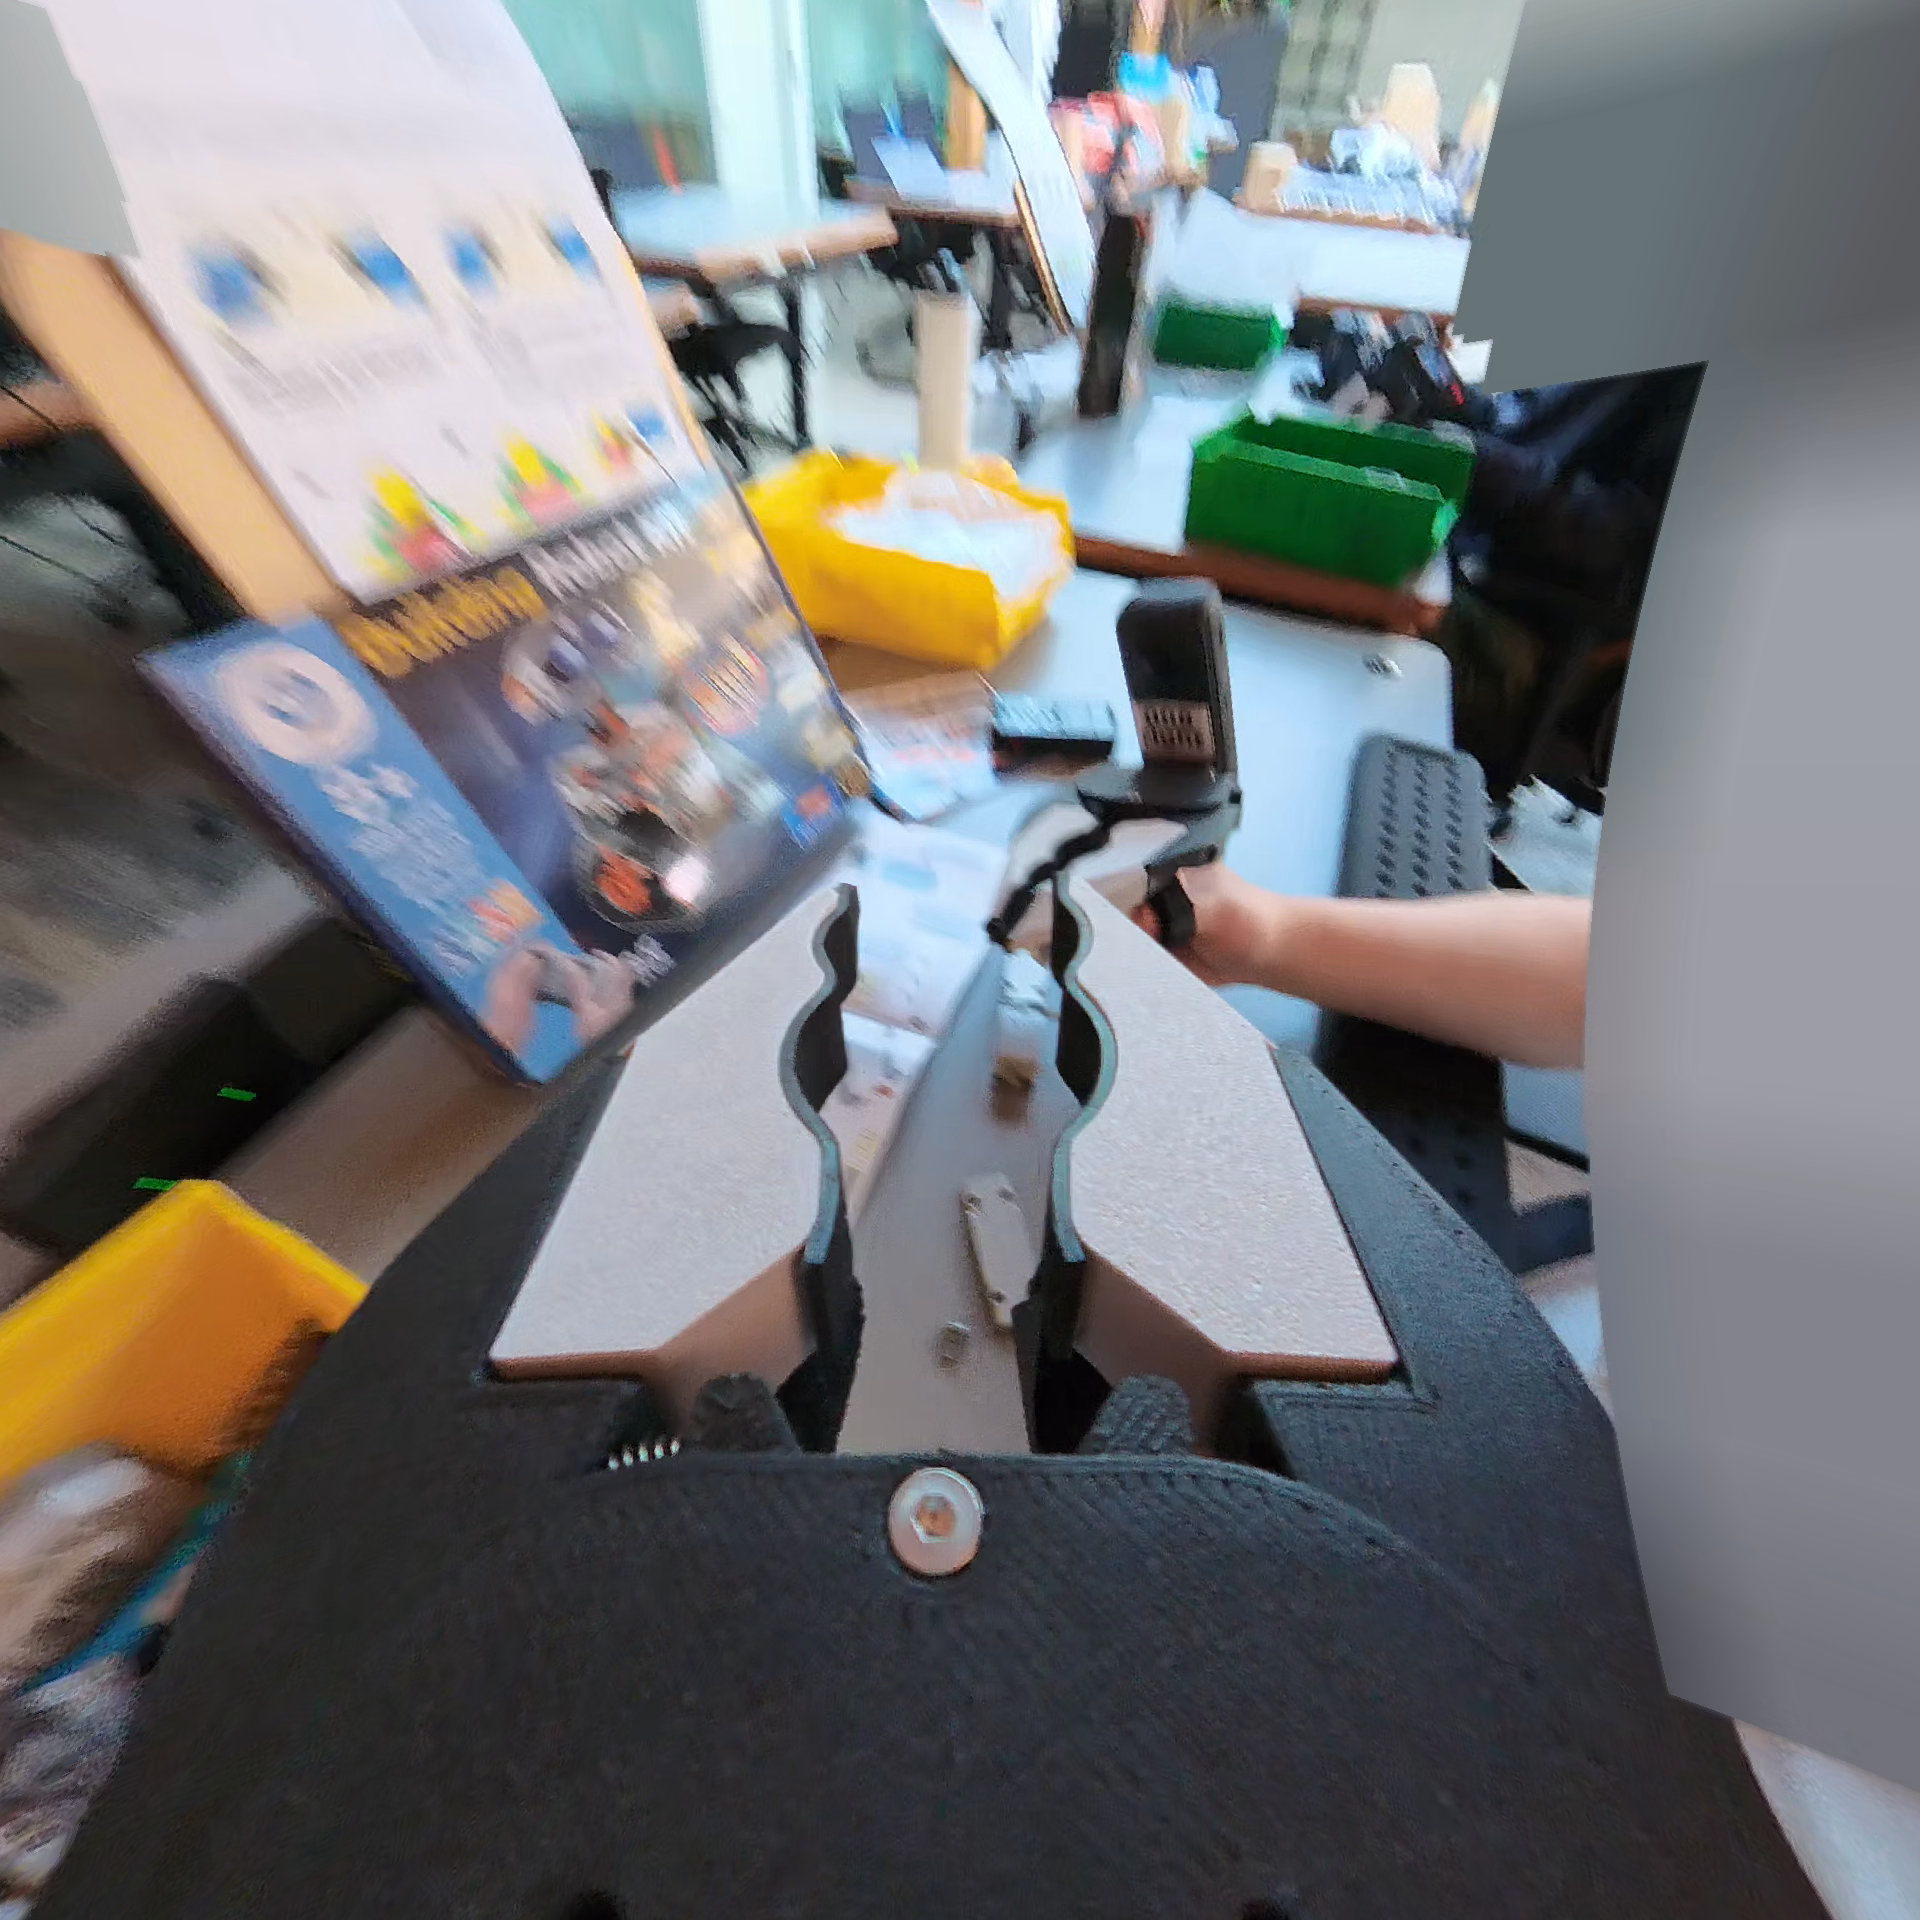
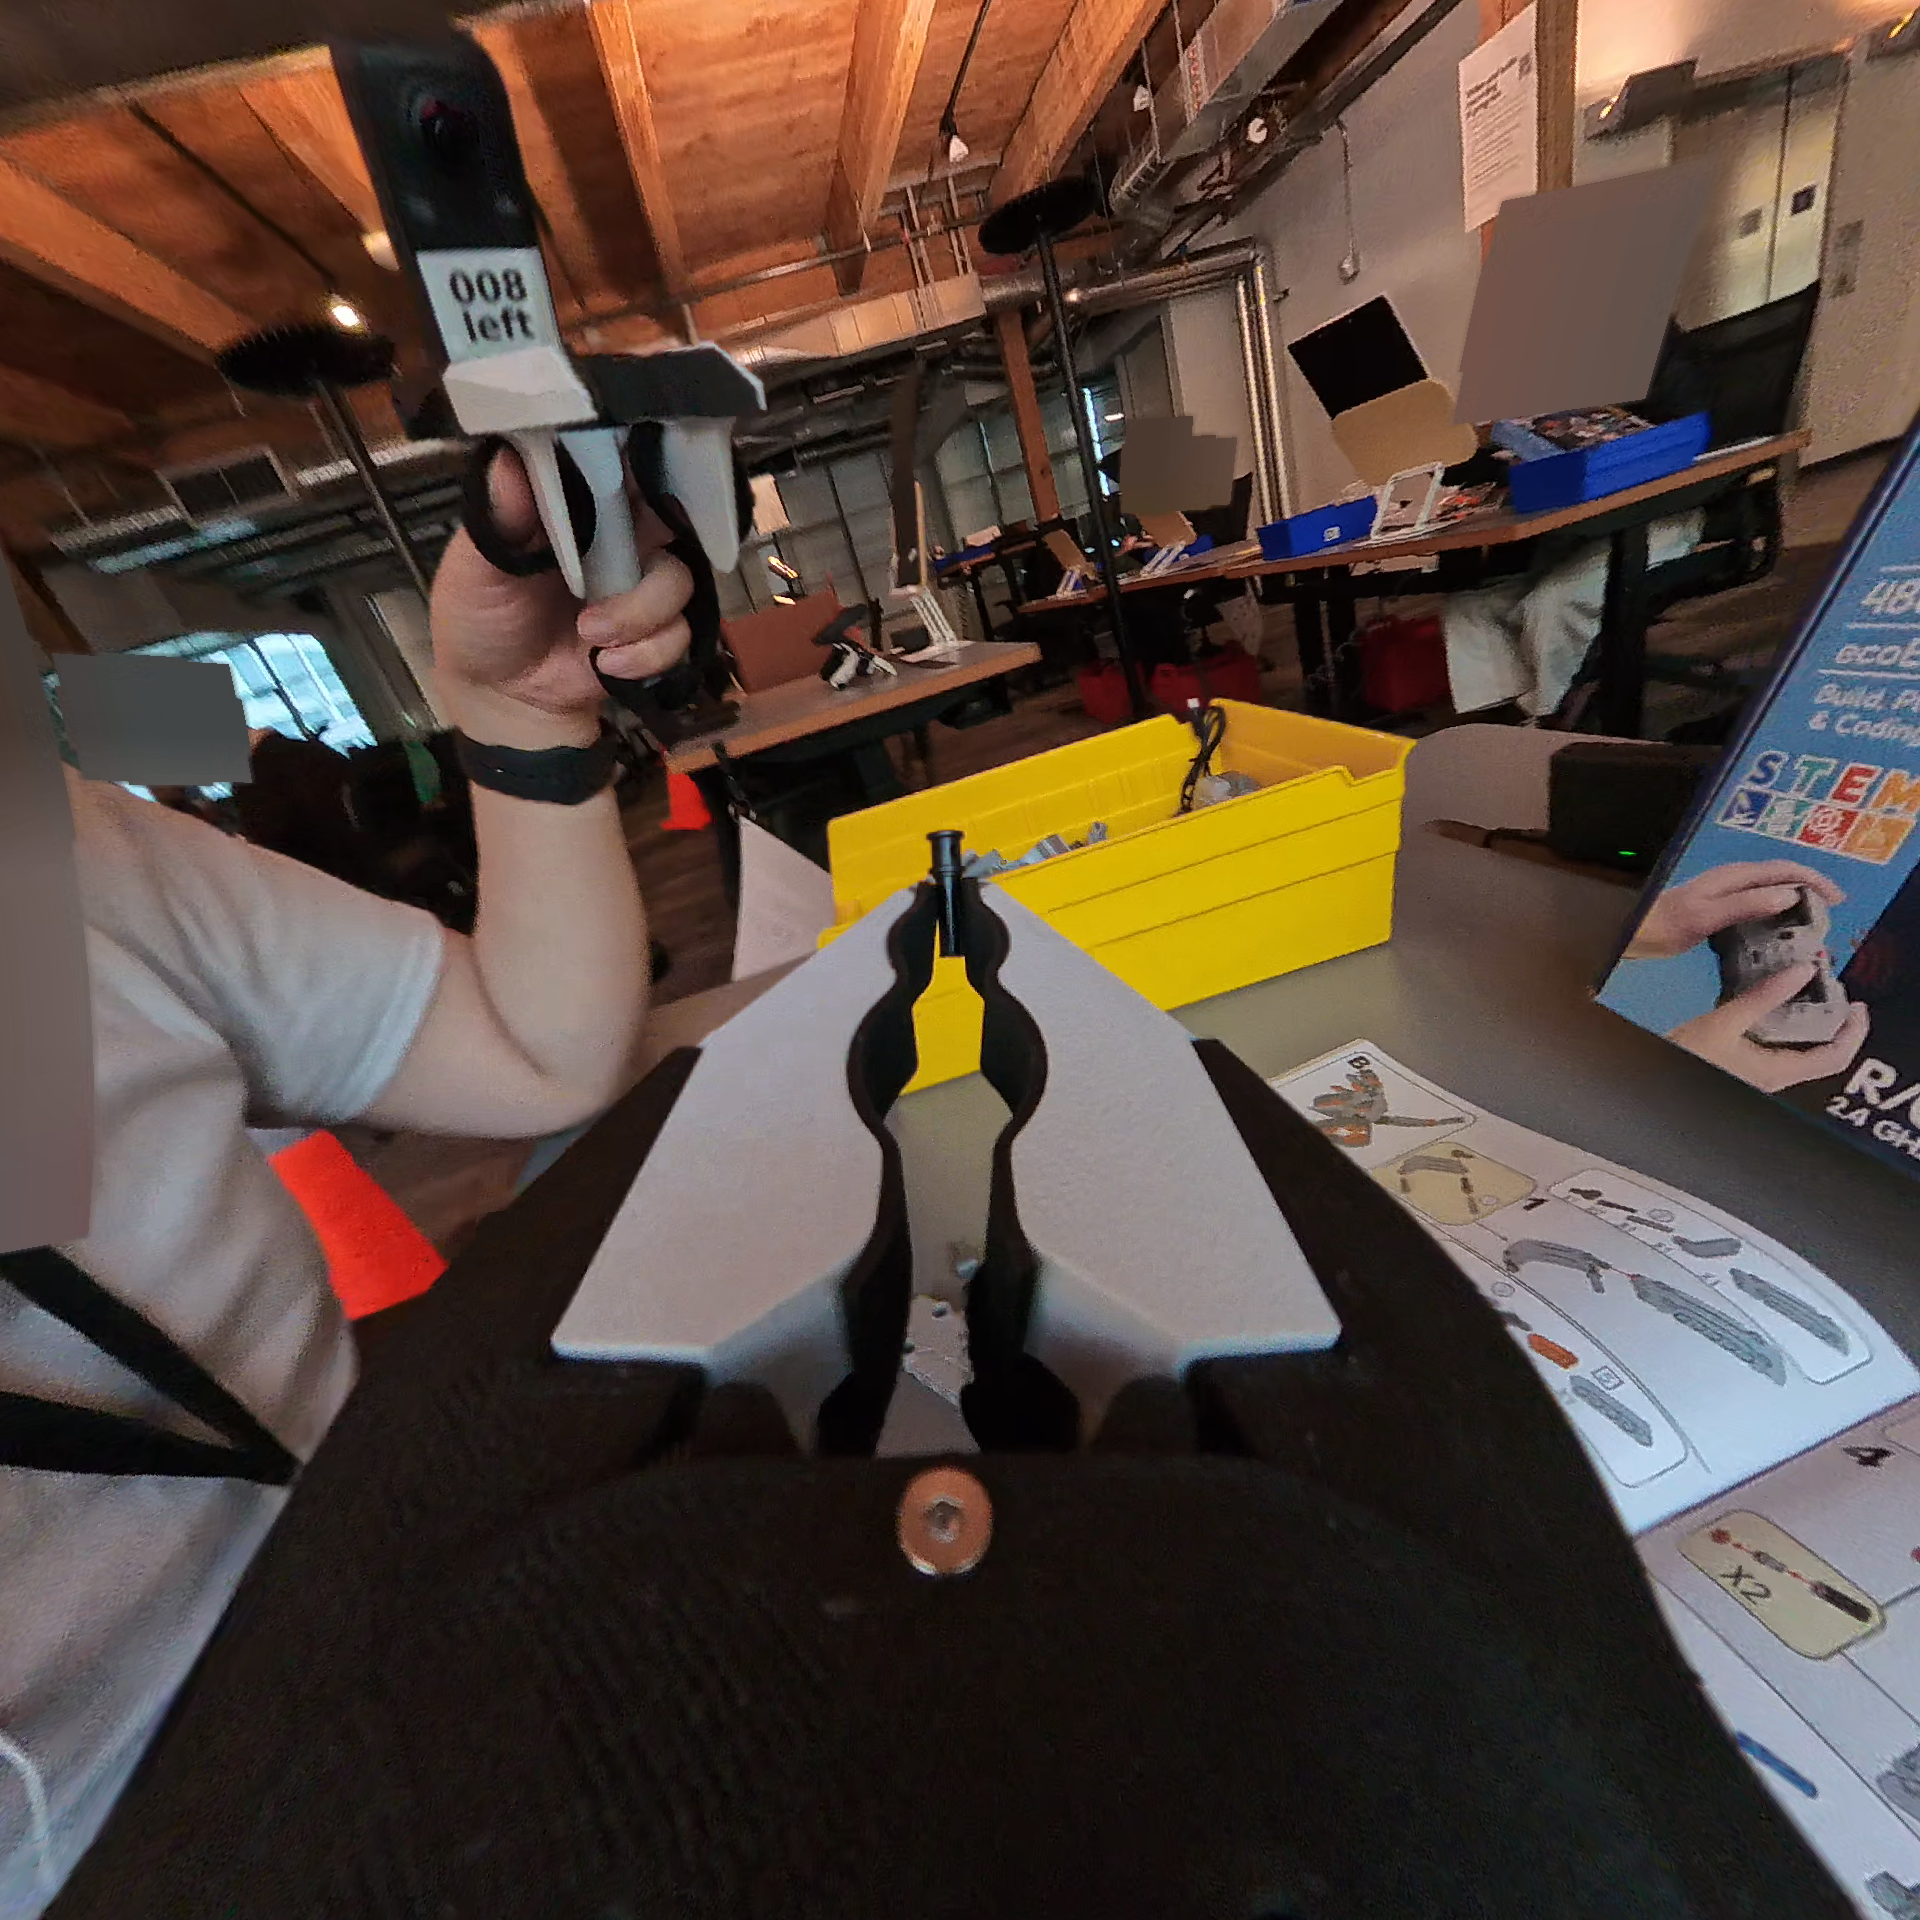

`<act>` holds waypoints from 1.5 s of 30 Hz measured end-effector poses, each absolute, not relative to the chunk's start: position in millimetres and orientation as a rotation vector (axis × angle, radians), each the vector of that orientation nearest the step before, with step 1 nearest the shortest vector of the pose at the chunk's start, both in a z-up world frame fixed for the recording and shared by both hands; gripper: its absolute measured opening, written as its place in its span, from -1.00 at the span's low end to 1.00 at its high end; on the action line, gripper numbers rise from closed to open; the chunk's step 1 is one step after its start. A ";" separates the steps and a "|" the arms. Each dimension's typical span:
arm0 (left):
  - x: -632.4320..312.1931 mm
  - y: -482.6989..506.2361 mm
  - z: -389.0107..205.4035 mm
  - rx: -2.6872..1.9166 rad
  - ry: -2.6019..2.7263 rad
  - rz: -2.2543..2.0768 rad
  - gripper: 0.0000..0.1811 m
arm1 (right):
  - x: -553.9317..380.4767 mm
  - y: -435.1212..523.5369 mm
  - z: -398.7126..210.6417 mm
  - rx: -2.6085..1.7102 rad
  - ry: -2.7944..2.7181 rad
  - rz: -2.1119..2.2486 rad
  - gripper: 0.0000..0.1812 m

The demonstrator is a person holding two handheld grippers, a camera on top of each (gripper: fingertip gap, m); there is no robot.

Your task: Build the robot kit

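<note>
Left wrist view, left to right: a yellow bin (image 1: pixel 156 1320) sits at the lower left corner. Above it a blue toy box (image 1: pixel 540 821) stands tilted on the grey table (image 1: pixel 1330 665), blurred by motion. In the centre, the left gripper (image 1: pixel 956 914) shows its two fingers spread, with a clear gap between the tips and nothing held; small loose grey parts (image 1: pixel 992 1231) lie on the table seen through that gap. Beyond the tips, the right gripper (image 1: pixel 1023 899) is held in a hand (image 1: pixel 1216 920) over the table, with a second yellow bin (image 1: pixel 914 561) and a green bin (image 1: pixel 1320 488) behind it.

Right wrist view, left to right: the left gripper (image 2: pixel 644 509) is raised high in a hand (image 2: pixel 540 634) with a black wristband (image 2: pixel 535 769), well apart from everything on the table; from this angle its finger state cannot be told. In the centre, the right gripper (image 2: pixel 948 904) has its fingers pressed nearly together, pinching a small black pin (image 2: pixel 947 883) upright at the very tips. Just behind the pin stands a yellow bin (image 2: pixel 1195 883) holding grey parts and a cable. To the right, an instruction sheet (image 2: pixel 1621 1309) lies flat on the table (image 2: pixel 1475 987), and the blue toy box (image 2: pixel 1808 873) stands at the right edge.
</note>
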State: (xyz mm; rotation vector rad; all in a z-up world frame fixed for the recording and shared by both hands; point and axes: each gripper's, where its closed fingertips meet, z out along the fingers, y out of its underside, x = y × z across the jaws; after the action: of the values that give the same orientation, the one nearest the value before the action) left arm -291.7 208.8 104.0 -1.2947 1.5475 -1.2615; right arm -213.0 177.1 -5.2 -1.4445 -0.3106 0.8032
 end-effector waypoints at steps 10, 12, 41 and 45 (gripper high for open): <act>-279.0 168.2 -18.1 -1.574 1.458 -1.507 -0.66 | -274.9 165.7 -45.9 -1.604 -0.639 0.520 -0.96; -287.5 168.3 -33.1 -1.592 1.351 -1.497 -0.61 | -287.9 160.7 -49.1 -1.591 -0.715 0.462 -0.96; -335.2 129.4 -44.3 -1.630 1.176 -1.690 -0.95 | -338.2 128.9 -53.3 -1.423 -1.068 0.254 -0.86; -341.2 122.1 -44.1 -1.621 1.196 -1.647 -0.94 | -344.3 124.3 -52.9 -1.391 -1.097 0.234 -0.95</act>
State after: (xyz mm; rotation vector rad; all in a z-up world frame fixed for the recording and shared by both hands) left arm -341.2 122.1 -44.1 -1.6209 1.1963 -1.6471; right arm -344.3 124.3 -52.9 -1.3908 -1.0969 0.2336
